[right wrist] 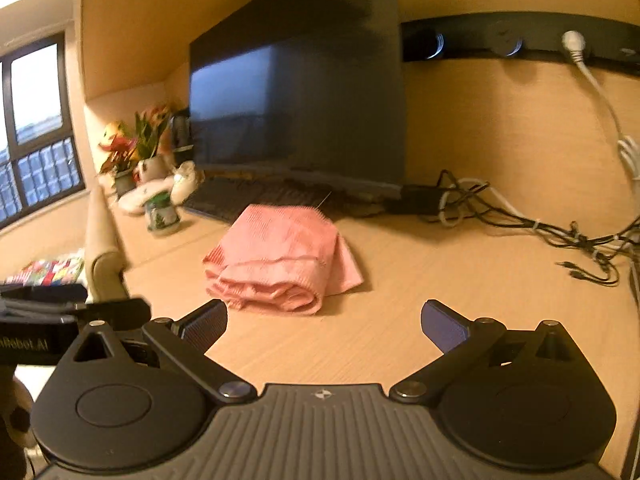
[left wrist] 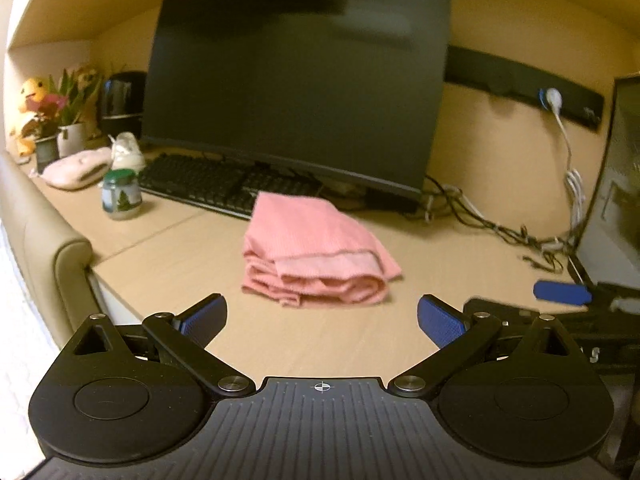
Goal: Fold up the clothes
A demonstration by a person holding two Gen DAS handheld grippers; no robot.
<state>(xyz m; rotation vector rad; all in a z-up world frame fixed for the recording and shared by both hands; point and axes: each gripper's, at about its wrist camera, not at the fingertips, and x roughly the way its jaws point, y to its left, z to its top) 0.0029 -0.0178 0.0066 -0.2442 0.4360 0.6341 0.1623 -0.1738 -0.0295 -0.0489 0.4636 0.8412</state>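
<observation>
1. Left gripper (left wrist: 322, 320) — the jaws stand spread wide over the bare desk, nothing between the blue pads (left wrist: 440, 322); the gripper hangs short of the cloth and apart from it.
2. Right gripper (right wrist: 324, 322) — the jaws likewise spread to their full width, with nothing between them; only desk surface shows in the gap. In the left wrist view part of this tool appears at the right edge, one blue pad showing.
3. Pink cloth (left wrist: 316, 248) — a garment or towel, which one cannot be told, lying folded in a compact stack of several layers on the light wooden desk (left wrist: 460, 280). It rests near the middle of the desk, just in front of the black keyboard (left wrist: 208, 182), its far edge close to or overlapping the keyboard's front edge. Neither gripper touches it. The right wrist view shows the same cloth (right wrist: 280, 256) with its rolled, open layers facing the camera.
4. Dark monitor (left wrist: 296, 80) — stands behind the keyboard, screen off.
5. Small glass jar (left wrist: 121, 196) with a green lid — left of the cloth, well apart from it.
6. Potted flowers (left wrist: 70, 120) and soft toys — grouped at the far left corner.
7. Tangle of cables (right wrist: 540, 228) — lies on the desk to the right of the monitor, below a wall-mounted socket strip (right wrist: 520, 40).
</observation>
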